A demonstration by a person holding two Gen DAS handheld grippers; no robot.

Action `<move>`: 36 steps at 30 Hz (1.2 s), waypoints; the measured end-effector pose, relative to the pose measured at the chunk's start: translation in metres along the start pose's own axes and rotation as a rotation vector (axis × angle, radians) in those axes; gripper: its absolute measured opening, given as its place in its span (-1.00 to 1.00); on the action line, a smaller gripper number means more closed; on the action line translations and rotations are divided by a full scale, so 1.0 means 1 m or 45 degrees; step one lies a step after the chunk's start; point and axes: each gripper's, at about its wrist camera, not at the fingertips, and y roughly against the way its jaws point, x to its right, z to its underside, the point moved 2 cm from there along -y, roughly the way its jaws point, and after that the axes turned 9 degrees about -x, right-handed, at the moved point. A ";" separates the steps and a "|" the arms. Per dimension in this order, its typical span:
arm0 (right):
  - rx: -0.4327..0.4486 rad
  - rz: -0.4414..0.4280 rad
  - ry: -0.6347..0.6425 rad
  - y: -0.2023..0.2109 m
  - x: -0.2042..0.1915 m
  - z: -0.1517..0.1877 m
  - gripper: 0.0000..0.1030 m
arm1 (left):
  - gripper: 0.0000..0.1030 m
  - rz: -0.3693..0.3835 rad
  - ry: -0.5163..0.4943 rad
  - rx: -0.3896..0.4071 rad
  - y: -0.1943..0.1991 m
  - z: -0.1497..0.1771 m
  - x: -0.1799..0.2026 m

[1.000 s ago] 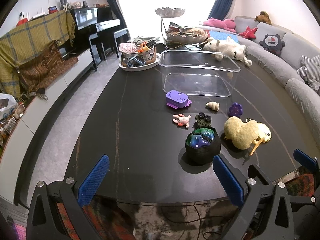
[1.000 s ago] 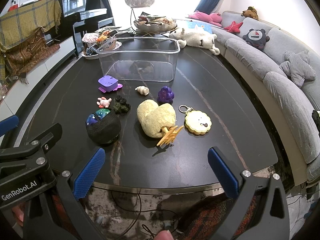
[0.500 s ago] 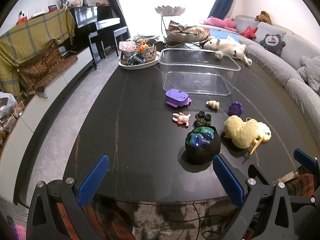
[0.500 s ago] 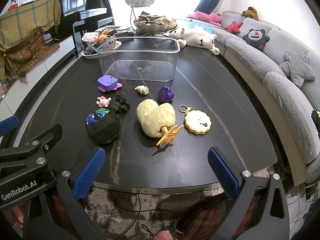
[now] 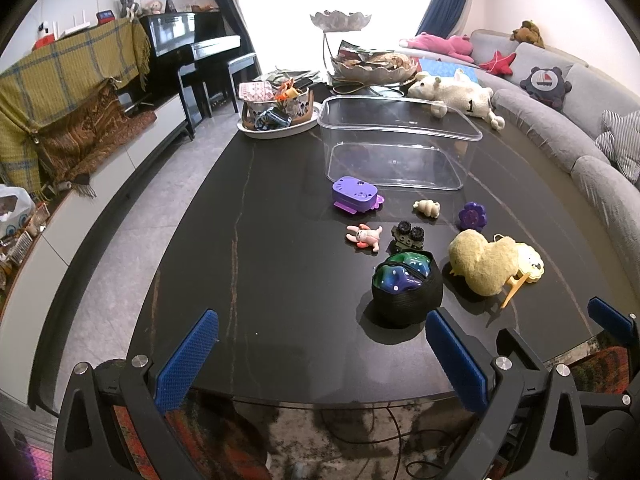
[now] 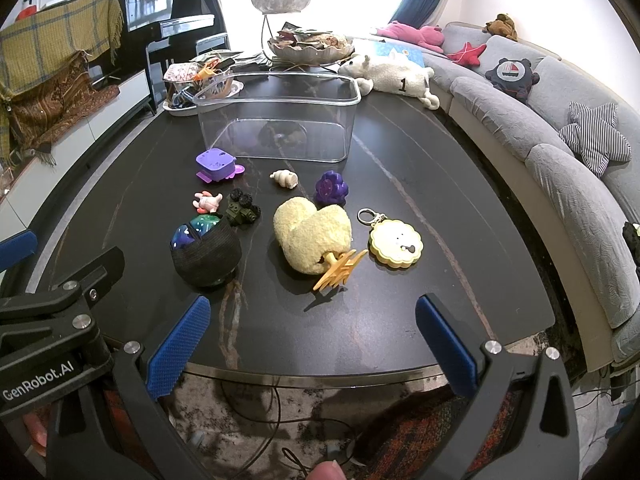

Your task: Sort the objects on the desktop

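toys (image 6: 312, 240) lie scattered on the table (image 6: 440, 184) just ahead of your right tool (image 6: 308, 344), nearer than your left tool (image 5: 320, 356), both spread wide and empty.

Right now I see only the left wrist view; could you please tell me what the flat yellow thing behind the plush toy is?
Observer: A round lion keychain, lying flat just right of the plush toy, metal ring at its far end.
Operator: Thanks. Is the orange piece a stick?
Observer: No, a toothed orange hair clip leaning on the plush toy's near side.
Operator: Is the right gripper open?
Observer: Yes, the right gripper is open and empty.
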 end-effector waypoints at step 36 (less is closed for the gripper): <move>0.042 -0.055 0.016 -0.001 0.001 -0.003 0.97 | 0.98 0.045 0.043 -0.038 -0.003 -0.003 -0.001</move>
